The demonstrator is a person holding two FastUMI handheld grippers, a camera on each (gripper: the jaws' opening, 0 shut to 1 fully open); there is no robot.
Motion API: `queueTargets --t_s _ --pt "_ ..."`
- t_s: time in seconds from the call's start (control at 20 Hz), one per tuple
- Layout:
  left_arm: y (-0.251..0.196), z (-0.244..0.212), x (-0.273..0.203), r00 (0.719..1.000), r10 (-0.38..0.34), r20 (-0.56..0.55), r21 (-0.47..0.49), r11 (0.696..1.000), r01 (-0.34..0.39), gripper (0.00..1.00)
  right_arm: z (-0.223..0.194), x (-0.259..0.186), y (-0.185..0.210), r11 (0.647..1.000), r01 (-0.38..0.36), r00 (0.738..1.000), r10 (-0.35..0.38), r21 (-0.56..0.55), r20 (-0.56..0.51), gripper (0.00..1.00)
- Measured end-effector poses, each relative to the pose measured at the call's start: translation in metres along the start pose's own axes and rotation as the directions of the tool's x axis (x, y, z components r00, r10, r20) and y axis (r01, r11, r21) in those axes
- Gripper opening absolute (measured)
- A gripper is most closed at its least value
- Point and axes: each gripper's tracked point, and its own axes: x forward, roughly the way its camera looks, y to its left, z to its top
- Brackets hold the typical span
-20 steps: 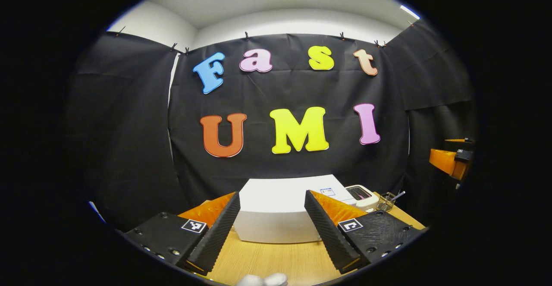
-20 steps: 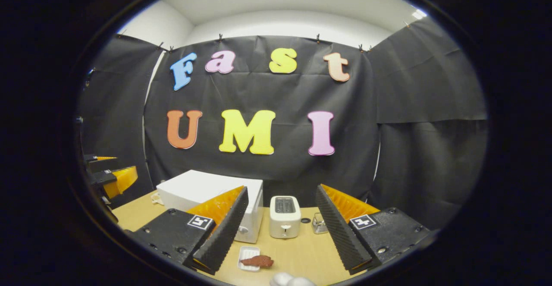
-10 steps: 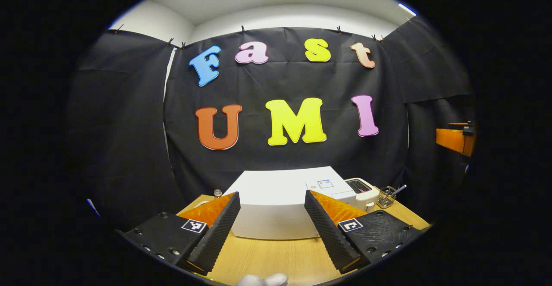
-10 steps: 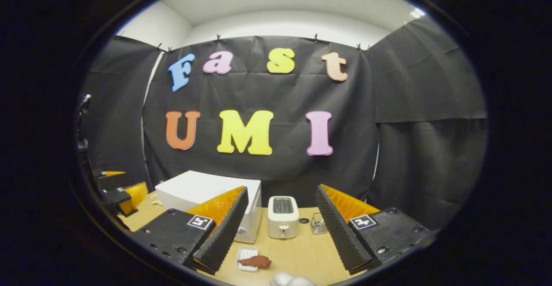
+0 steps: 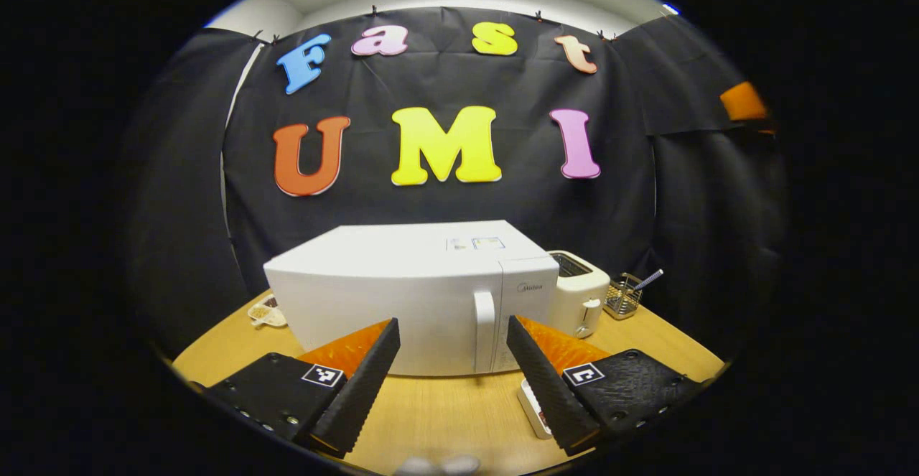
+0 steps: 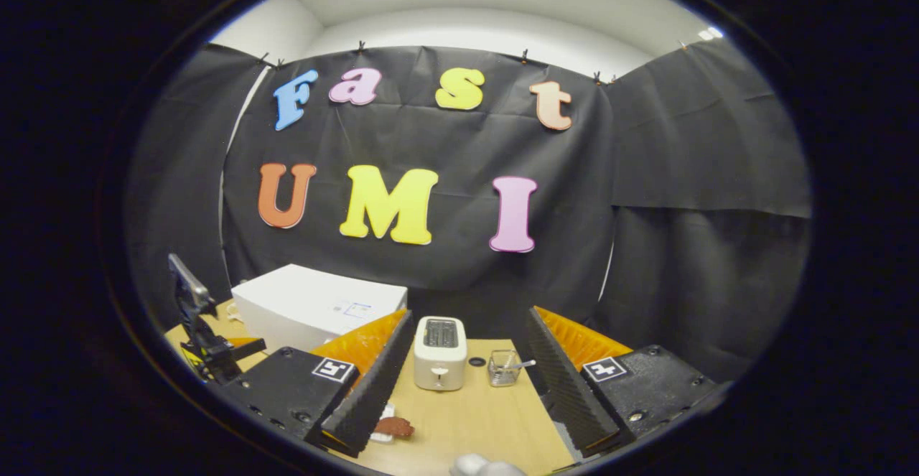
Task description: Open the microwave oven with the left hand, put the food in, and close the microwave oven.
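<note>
The light wooden table (image 5: 445, 418) carries everything, and the largest thing on it is the white box-shaped microwave oven (image 5: 402, 304), door closed, dead ahead at twelve o'clock in the left gripper view and out at ten o'clock in the right gripper view. It looks heavy and rigid enough to stay put under a pull, though a hard tug could slide it on the smooth wood. The place to take hold is its white vertical bar handle (image 5: 484, 331) at the door's right edge: stiff, probably slick plastic, best pinched across its width and drawn along the door's arc, which presumably hinges on the left. At two o'clock from the oven stands a small white two-slot toaster (image 5: 578, 293), then a little wire basket (image 5: 623, 296) beyond it. The food, a reddish-brown flat piece on a small white tray (image 6: 393, 427), lies at seven o'clock in the right gripper view, just beside that gripper's left finger; it looks light and soft (the tray may be the safer hold). The left gripper (image 5: 452, 383) is level, aimed at the oven front, jaws wide and empty, the handle showing between them. The right gripper (image 6: 467, 390) hangs well back, also wide and empty.
</note>
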Motion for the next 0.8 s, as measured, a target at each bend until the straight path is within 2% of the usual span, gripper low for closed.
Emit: queueTargets --t_s 0.3,0.55,0.6,0.65,0.75,0.8 --pt "-0.018 -0.040 0.079 0.999 0.009 -0.039 0.000 1.000 -0.009 0.95 -0.010 -0.009 -0.014 0.999 0.043 0.999 -0.044 -0.032 -0.023 1.00" --pt "-0.022 -0.038 0.098 1.000 0.010 -0.011 0.017 1.000 -0.009 0.95 -0.018 -0.010 -0.025 0.997 0.068 0.996 -0.070 -0.044 -0.046 1.00" --pt "-0.025 -0.036 0.100 1.000 0.002 -0.003 0.014 1.000 -0.002 0.95 -0.019 -0.010 -0.026 0.997 0.071 0.996 -0.073 -0.041 -0.049 0.95" --pt "-0.024 -0.037 0.100 1.000 0.012 -0.007 0.015 1.000 -0.012 0.94 -0.019 -0.010 -0.028 0.996 0.075 0.996 -0.077 -0.041 -0.052 1.00" --pt "-0.020 -0.038 0.101 1.000 0.024 -0.004 0.009 1.000 -0.024 0.83 -0.021 -0.013 -0.030 0.996 0.080 0.995 -0.082 -0.049 -0.052 1.00" --pt "-0.022 -0.042 0.103 1.000 0.007 -0.016 -0.002 1.000 -0.007 0.66 -0.021 -0.013 -0.031 0.995 0.079 0.995 -0.082 -0.054 -0.054 0.96"
